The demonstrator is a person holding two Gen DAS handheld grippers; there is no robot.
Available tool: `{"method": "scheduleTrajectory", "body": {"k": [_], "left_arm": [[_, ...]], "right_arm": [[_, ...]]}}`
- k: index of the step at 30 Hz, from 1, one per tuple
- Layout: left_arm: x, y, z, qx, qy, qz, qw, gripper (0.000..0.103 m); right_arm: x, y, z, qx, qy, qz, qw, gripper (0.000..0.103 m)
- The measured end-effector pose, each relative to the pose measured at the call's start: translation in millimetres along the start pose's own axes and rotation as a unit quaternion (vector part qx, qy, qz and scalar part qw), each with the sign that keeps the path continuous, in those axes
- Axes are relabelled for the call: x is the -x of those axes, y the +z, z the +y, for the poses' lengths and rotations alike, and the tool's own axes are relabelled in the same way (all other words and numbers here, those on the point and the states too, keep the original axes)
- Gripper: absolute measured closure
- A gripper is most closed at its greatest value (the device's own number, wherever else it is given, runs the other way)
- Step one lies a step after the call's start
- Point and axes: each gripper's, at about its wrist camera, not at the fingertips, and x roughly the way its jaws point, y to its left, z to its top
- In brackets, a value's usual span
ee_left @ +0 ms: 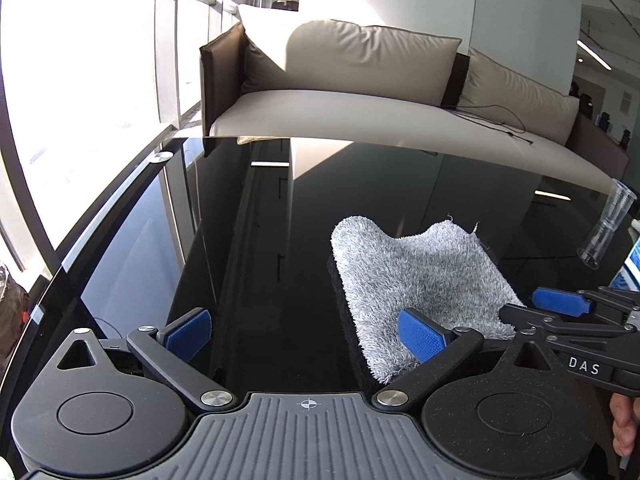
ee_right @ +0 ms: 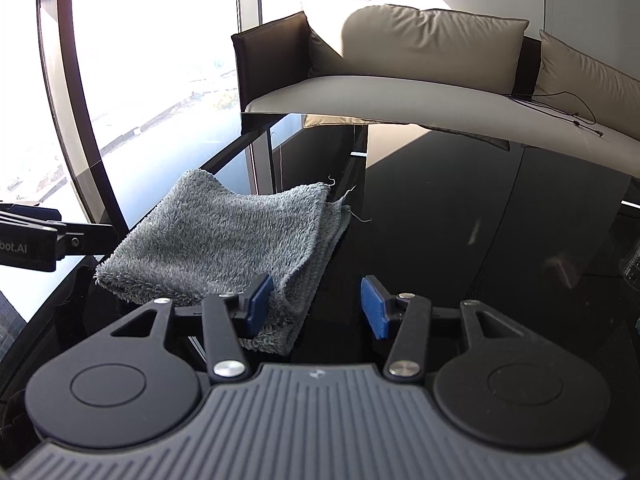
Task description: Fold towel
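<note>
Towel folded on black table; left tongs, right tongs released, empty.

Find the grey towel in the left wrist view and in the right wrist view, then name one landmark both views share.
Left wrist view: the grey towel lies right of centre, low, on the black table.
Right wrist view: the towel lies left of centre, folded over itself, layers showing at its right edge.
Shared landmark: the beige sofa beyond the table's far edge, near the top of both views.
</note>
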Motion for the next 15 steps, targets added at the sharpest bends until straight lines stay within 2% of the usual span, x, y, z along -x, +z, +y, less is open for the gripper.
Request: {"method": "scheduleTrajectory", "body": {"k": [3,5,11,12,14,15], "left_arm": [[4,-2,-2,-0.001,0.001,-0.007,1.0000,0.003],[9,-4,-4,0.000,0.001,-0.014,0.9999,0.001],[18,-13,-9,-0.001,0.000,-0.018,0.9998,0.001],[19,-14,-9,-0.001,0.000,-0.018,0.9998,0.001],[22,-17,-10,0.001,0.000,-0.016,0.9999,0.001],[23,-18,-10,0.003,-0.001,-0.016,0.9999,0.001]], "right_arm": [[9,-1,-3,-0.010,0.005,-0.011,1.000,0.048],[15,-3,-3,-0.010,0.002,-0.015,1.000,0.038],[28,-7,-5,-0.017,-0.005,-0.021,1.000,0.034],[29,-7,-4,-0.019,-0.007,-0.020,1.000,0.031],[33,-9,-3,-0.024,-0.017,-0.022,0.999,0.018],[34,-9,-3,-0.026,-0.017,-0.021,0.999,0.015]]}}
